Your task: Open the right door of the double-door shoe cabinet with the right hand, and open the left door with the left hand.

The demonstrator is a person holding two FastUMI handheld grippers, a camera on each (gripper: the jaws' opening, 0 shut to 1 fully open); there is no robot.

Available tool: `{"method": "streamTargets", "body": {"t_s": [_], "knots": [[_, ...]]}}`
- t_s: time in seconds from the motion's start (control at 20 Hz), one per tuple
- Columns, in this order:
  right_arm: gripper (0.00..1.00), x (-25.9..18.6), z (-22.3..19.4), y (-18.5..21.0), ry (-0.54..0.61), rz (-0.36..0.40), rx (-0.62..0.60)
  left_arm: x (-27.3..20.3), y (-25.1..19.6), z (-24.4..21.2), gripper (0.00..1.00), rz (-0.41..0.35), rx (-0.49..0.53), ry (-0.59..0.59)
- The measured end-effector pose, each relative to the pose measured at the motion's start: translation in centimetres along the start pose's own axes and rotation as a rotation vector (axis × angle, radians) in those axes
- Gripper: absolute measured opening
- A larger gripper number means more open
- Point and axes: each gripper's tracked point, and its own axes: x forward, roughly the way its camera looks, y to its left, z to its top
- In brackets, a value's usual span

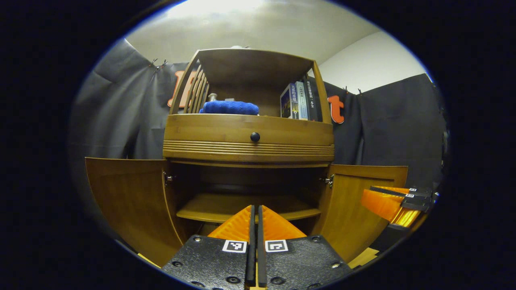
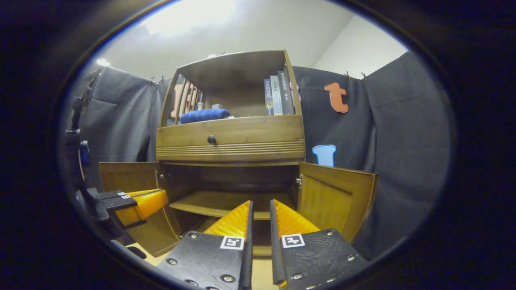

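Observation:
The wooden shoe cabinet (image 1: pixel 248 139) stands straight ahead with both lower doors swung wide. Its left door (image 1: pixel 129 201) and right door (image 1: pixel 358 209) angle outward, baring the dark inside. My left gripper (image 1: pixel 255 208) hangs in front of the opening, shut on nothing and touching neither door. In the right gripper view the left door (image 2: pixel 129 175) and right door (image 2: pixel 336 197) also stand open. My right gripper (image 2: pixel 260 203) is open by a narrow gap, nothing between its fingers. The right gripper (image 1: pixel 397 203) shows beside the right door, the left gripper (image 2: pixel 141 203) by the left door.
An inner shelf (image 1: pixel 225 207) crosses the open compartment. Above it is a drawer with a black knob (image 1: pixel 254 137). The top shelf carries a blue cloth (image 1: pixel 230 107) and several upright books (image 1: pixel 298 100). Dark cloth walls flank the cabinet.

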Motion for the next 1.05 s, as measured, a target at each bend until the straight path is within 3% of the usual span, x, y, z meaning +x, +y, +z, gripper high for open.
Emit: {"method": "streamTargets", "body": {"t_s": [0.05, 0.1, 0.15, 0.3, 0.4, 0.5, 0.9, 0.95, 1.05], "knots": [[0.28, -0.2, 0.0, 0.5, -0.002, 0.01, 0.013, 0.2, -0.5, -0.1, 0.07, -0.02, -0.004, -0.002], [0.25, -0.2, -0.1, 0.9, -0.004, 0.014, 0.02, 0.3, -0.7, 0.0, 0.21, -0.03, -0.009, -0.002], [0.29, -0.3, -0.1, 1.0, -0.006, 0.015, 0.022, 0.5, -0.8, 0.0, 0.35, -0.033, -0.012, -0.001], [0.96, 0.0, -0.5, 1.5, -0.009, 0.036, 0.002, 1.1, -0.7, 0.0, 0.71, -0.021, -0.012, -0.006], [0.92, -0.4, 0.1, 1.2, -0.032, 0.038, 0.001, 1.1, -0.6, 0.2, 0.96, -0.011, 0.0, -0.014], [0.98, -0.3, 0.0, 1.2, -0.033, 0.039, 0.011, 1.3, -0.8, 0.2, 0.94, -0.016, 0.011, -0.014], [0.98, 0.0, -0.1, 0.3, -0.027, 0.02, -0.002, 2.7, -1.6, 0.8, 0.96, -0.038, 0.026, -0.038], [0.93, 0.0, 0.0, 0.1, -0.029, 0.017, -0.007, 2.9, -1.7, 0.8, 0.94, -0.04, 0.024, -0.039], [0.93, -0.1, 0.2, -0.3, -0.033, 0.009, -0.017, 3.1, -2.1, 0.8, 0.94, -0.047, 0.02, -0.042]]}}
